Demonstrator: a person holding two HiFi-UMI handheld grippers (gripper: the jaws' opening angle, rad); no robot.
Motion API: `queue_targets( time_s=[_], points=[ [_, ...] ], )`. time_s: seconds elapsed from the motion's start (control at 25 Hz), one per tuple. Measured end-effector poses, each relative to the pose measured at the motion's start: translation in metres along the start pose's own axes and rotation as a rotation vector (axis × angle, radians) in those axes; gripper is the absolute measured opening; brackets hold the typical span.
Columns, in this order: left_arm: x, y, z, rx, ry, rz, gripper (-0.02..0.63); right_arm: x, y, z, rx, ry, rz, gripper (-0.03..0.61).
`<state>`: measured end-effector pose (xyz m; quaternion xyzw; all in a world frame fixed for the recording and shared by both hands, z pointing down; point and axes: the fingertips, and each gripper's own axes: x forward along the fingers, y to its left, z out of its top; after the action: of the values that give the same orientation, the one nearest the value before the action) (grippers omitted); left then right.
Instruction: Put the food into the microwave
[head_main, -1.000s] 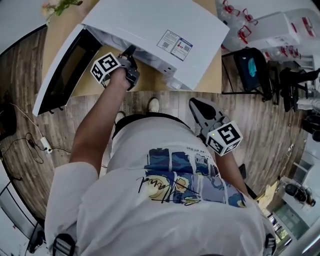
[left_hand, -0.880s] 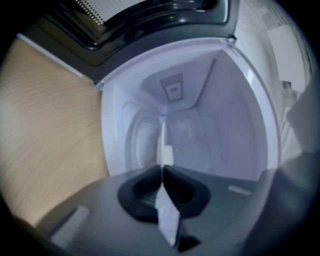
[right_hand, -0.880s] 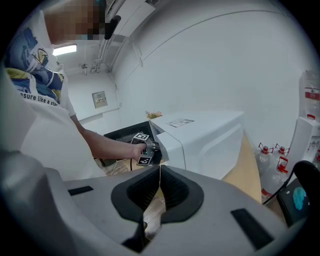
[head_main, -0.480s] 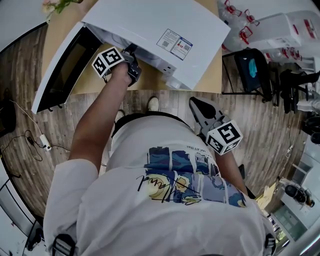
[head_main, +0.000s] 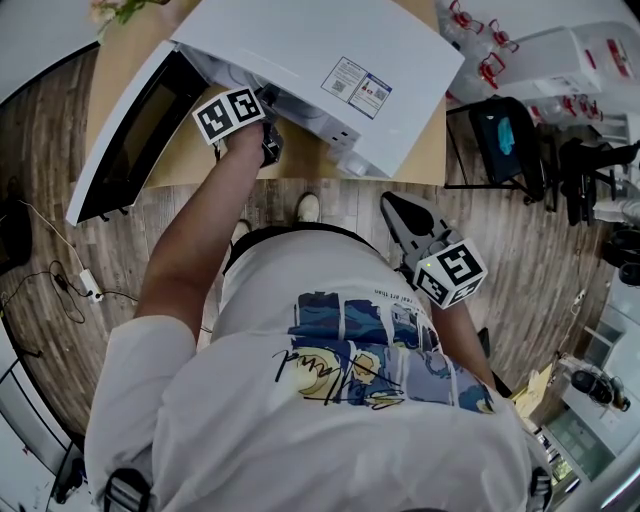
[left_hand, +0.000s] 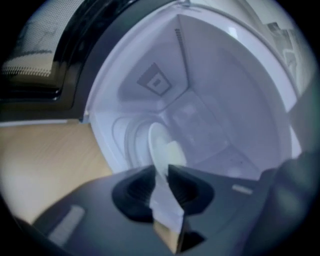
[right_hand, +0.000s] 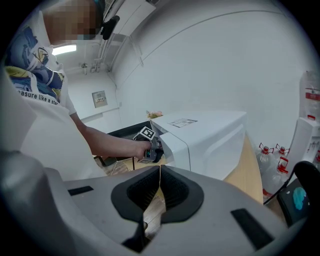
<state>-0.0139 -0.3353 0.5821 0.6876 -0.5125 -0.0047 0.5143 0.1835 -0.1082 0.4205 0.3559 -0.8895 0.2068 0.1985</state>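
Observation:
The white microwave (head_main: 320, 50) stands on a wooden table with its dark door (head_main: 125, 135) swung open to the left. My left gripper (left_hand: 161, 172) reaches into the cavity; in the head view only its marker cube (head_main: 230, 112) and the hand show. Its jaws are opening, with a gap between them. A white plate with pale food (left_hand: 162, 147) rests on the turntable, its near rim still between the jaw tips. My right gripper (head_main: 390, 207) hangs shut and empty beside the person's right hip, away from the microwave (right_hand: 205, 135).
The wooden table (head_main: 432, 150) runs under the microwave to its right edge. Water bottles with red caps (head_main: 480, 40) and a black stand (head_main: 505, 140) are on the right. Cables (head_main: 70, 285) lie on the plank floor at the left.
The left hand has rolled at the microwave's mouth, so its marker cube now faces more upward. The right gripper has stayed where it was.

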Motion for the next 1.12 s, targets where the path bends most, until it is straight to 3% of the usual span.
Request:
queue_targets(
  time_s=[0.36,0.56,0.76,1.12],
  points=[
    [-0.003,0.006,0.009,0.375,0.027,0.158,0.141,0.004,0.015,-0.002,0.006,-0.003,-0.017,0.009],
    [-0.004,0.006,0.012,0.538,0.028,0.203,0.158,0.004,0.026,-0.003,0.01,-0.004,-0.032,0.009],
    [-0.012,0.006,0.009,0.58,0.028,0.189,0.183,0.005,0.036,-0.001,0.011,-0.012,-0.049,0.009],
    [-0.052,0.011,0.005,0.631,0.049,0.091,0.179,0.023,0.07,0.001,0.002,-0.022,-0.044,0.011]
  ],
)
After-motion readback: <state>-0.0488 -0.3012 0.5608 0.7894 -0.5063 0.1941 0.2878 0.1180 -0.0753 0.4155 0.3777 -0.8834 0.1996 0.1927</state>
